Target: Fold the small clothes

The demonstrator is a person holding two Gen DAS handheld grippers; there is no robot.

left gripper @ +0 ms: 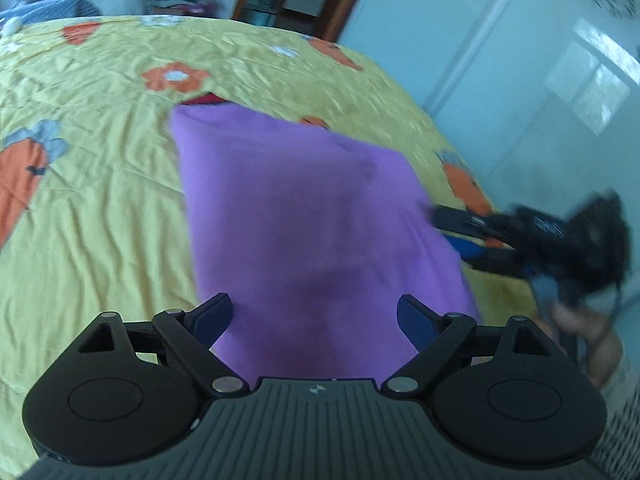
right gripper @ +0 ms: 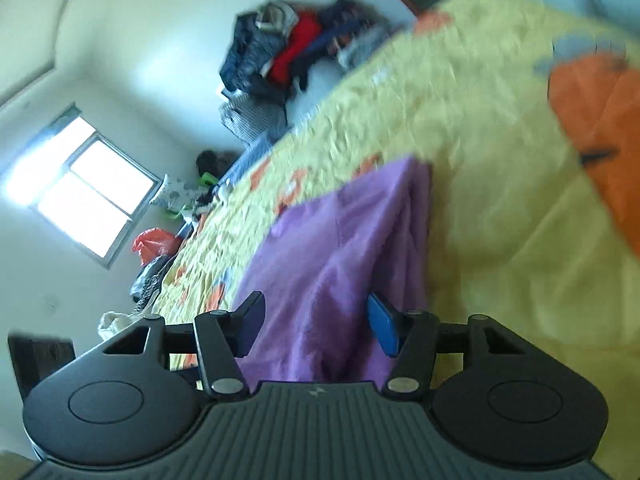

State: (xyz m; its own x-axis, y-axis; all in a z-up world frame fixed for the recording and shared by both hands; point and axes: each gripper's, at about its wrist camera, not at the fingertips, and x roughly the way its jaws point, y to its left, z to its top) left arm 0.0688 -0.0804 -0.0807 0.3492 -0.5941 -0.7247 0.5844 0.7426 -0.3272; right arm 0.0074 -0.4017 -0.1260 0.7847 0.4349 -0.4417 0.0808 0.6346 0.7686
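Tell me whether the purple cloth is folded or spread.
Folded: the purple fleece cloth lies as a neat rectangle on the yellow bedspread, a doubled edge showing.

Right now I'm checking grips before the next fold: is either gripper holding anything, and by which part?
Nothing is held. The left gripper and right gripper both stand open above the purple cloth, pads not pressing it.

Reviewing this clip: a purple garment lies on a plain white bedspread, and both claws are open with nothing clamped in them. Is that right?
Not quite. The bedspread is yellow with orange flowers and carrots, not plain white; the left wrist view shows it clearly. The rest holds: the purple garment lies on it, and the left claw and right claw are both open with nothing clamped.
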